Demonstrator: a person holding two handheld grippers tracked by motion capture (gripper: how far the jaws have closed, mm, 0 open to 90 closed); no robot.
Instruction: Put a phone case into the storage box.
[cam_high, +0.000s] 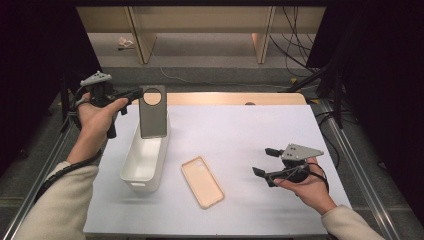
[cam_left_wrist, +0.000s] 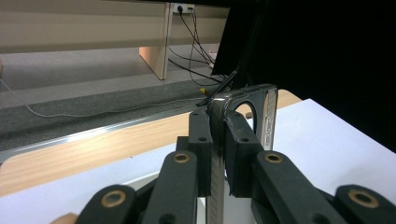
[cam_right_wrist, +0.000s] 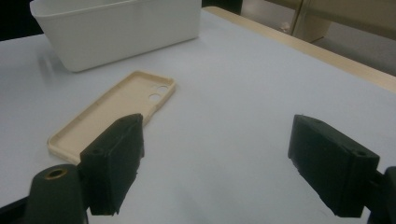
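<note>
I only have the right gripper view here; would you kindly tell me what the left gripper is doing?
Observer: The left gripper is shut on a grey phone case, holding it upright near its top.
Operator: Thank you; where does it hang?
Observer: Over the far end of the white bin, with its lower end about at the rim.
Operator: Is anything else in there?
Observer: From the high view, the inside looks bare otherwise.
</note>
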